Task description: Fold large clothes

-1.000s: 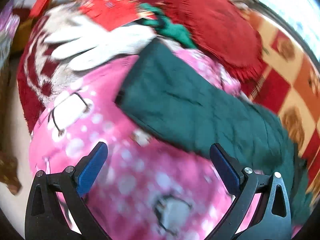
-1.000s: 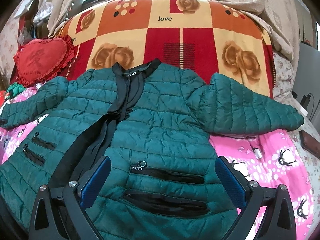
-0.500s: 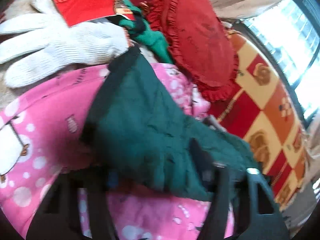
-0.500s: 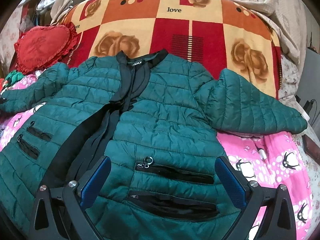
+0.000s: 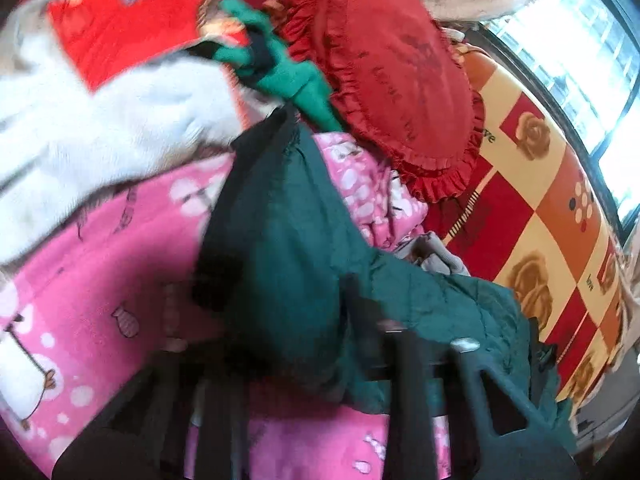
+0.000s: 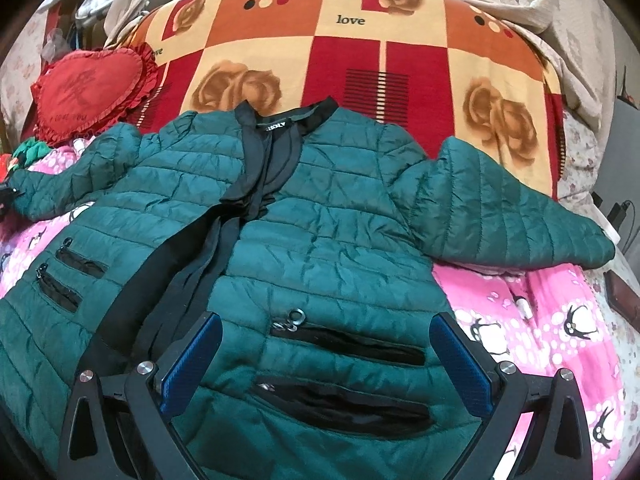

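Observation:
A dark green quilted jacket [image 6: 320,220] lies front up and spread on the bed, its black collar toward the far side. My left gripper [image 5: 284,300] is shut on the cuff end of its left sleeve [image 5: 280,220], which bulges up between the blurred fingers above the pink sheet [image 5: 100,280]. In the right wrist view that sleeve [image 6: 80,168] stretches to the left edge and the other sleeve [image 6: 500,216] lies out to the right. My right gripper [image 6: 326,324] stands open over the jacket's lower front, near the zip pockets, with nothing pinched.
A red heart cushion [image 5: 392,72] [image 6: 88,88] lies past the left sleeve, with a white knit glove [image 5: 100,120], a green cloth item [image 5: 288,72] and a red packet [image 5: 120,20]. A red and orange rose blanket [image 6: 360,40] covers the far bed. A dark flat object [image 6: 620,292] sits at the right edge.
My left gripper went from wide open above the sheet to shut on the sleeve's end, and the sleeve has lifted and bunched. The right gripper stays open and nearly still.

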Demonstrator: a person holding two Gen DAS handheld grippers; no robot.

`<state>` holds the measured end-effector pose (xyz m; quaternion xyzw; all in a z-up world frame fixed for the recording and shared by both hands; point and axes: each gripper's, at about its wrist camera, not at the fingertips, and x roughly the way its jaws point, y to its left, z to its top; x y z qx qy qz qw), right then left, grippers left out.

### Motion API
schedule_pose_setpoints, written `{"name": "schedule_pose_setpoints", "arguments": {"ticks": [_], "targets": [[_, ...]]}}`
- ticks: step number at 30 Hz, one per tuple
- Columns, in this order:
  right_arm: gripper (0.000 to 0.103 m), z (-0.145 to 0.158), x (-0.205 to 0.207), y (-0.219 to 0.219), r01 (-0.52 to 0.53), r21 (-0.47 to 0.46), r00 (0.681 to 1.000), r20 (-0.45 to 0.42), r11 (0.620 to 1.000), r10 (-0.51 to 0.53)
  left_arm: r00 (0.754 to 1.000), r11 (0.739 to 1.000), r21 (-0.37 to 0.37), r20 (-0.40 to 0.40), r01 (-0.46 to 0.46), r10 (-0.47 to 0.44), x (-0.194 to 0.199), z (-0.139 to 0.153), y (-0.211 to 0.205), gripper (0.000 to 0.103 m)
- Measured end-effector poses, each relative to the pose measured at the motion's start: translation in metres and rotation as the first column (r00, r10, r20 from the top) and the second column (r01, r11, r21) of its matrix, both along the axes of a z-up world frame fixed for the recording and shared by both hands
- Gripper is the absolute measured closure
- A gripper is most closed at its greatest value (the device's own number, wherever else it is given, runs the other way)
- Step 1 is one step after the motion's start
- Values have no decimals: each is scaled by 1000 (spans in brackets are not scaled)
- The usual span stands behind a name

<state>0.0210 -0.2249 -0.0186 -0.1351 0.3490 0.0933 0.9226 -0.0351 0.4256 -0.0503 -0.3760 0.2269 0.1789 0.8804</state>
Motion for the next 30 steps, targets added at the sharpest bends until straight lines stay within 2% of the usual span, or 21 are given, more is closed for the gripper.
{"name": "schedule_pose_setpoints", "arguments": {"ticks": [3,7,11,14,18,19,21,23,24,26,28,30], "targets": [[0,2,-3,-15,26,8,1000,-3,1000,-26,997,998,30,33,63,-64,8,29,-26,90],[0,4,-4,-41,98,22,995,-22,995,-98,974,980,68,112,188,-195,34,74,-88,90],[0,7,-5,-64,161,43,986,-38,986,-160,917,933,92,175,348,-360,67,110,-174,90],[0,5,-5,-77,195,36,979,-63,980,-192,855,879,98,206,466,-476,94,130,-243,90],[0,-4,-1,-88,225,30,967,-127,974,-219,752,783,113,224,612,-620,127,148,-336,90],[0,-6,-1,-90,230,25,964,-141,973,-225,733,764,116,225,634,-642,133,151,-352,90],[0,-10,0,-95,237,15,960,-159,971,-232,677,710,136,223,690,-701,147,153,-396,90],[0,-13,0,-99,250,3,954,-175,968,-245,638,672,125,225,730,-736,158,150,-426,90],[0,-15,0,-102,261,-1,949,-185,965,-257,609,642,109,227,759,-760,167,144,-444,90],[0,-17,1,-107,274,0,942,-202,962,-268,583,612,82,231,786,-779,178,134,-466,90],[0,-19,1,-112,283,-7,936,-215,959,-278,556,574,4,242,819,-795,196,111,-486,90],[0,-21,1,-115,284,-10,934,-222,959,-279,549,555,-43,230,831,-804,204,91,-500,90]]}}
